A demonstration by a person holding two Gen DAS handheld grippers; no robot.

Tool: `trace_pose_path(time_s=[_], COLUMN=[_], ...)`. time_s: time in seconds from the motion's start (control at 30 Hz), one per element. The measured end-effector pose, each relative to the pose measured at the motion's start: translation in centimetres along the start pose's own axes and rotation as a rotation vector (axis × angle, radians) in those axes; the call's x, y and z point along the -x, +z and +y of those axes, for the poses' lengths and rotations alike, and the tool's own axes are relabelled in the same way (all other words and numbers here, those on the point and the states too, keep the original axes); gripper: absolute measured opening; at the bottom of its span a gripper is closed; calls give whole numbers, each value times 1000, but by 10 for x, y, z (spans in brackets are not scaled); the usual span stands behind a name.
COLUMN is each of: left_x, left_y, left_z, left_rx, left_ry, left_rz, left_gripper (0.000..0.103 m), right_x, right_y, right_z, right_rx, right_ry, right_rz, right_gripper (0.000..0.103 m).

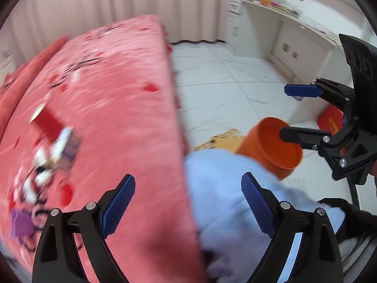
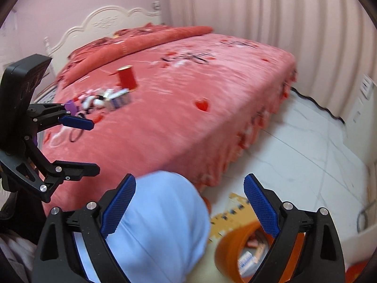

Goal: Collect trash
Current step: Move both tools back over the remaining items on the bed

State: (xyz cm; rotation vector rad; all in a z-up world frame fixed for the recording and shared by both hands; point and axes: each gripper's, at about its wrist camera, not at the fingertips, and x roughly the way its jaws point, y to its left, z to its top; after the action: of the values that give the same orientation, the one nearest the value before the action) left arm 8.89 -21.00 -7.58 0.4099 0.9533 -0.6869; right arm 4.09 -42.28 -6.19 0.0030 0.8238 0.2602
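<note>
An orange trash bin [image 1: 274, 147] stands on the floor by the bed; in the right wrist view [image 2: 242, 250] it holds some wrappers. Trash lies on the pink bed [image 2: 188, 108]: a red cup [image 2: 126, 78], a small striped box [image 2: 119, 100], white scraps [image 2: 94, 99] and a purple piece [image 2: 70, 107]. The left wrist view shows the same cup [image 1: 47, 120] and box [image 1: 67, 148], blurred. My left gripper [image 1: 188, 210] is open and empty over the bed edge; it also shows in the right wrist view [image 2: 92, 145]. My right gripper [image 2: 189, 208] is open and empty above the bin; it shows beside the bin in the left wrist view [image 1: 282, 112].
A person's light blue knee [image 2: 160, 224] sits between bed and bin. A yellow foam mat [image 2: 233, 214] lies on the white tile floor [image 2: 306, 155]. A white desk with cabinets [image 1: 282, 35] stands along the far wall. Curtains [image 2: 271, 11] hang behind the bed.
</note>
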Motion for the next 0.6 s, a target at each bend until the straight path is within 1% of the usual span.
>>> trace_pose_path(time_s=[0.13,0.27,0.43,0.6], left_x=[15,27,37,32], left_y=[-19,-36,-50,-48], left_z=[37,75,112,146], left_rx=[100,192,258,286], left_ry=[52,98,129,158], left_rz=[-6,-15,-28,-28], left_gripper=[90,90,90,90], right_x=[-20,-40,-67,-93], right_y=[26,48,73,96], right_z=[40,72,109,133], right_rx=[65,116,173,205], right_ry=[65,115,168,199], right_rz=[-7,-8,-4,-3], right_gripper=[92,91,92,92])
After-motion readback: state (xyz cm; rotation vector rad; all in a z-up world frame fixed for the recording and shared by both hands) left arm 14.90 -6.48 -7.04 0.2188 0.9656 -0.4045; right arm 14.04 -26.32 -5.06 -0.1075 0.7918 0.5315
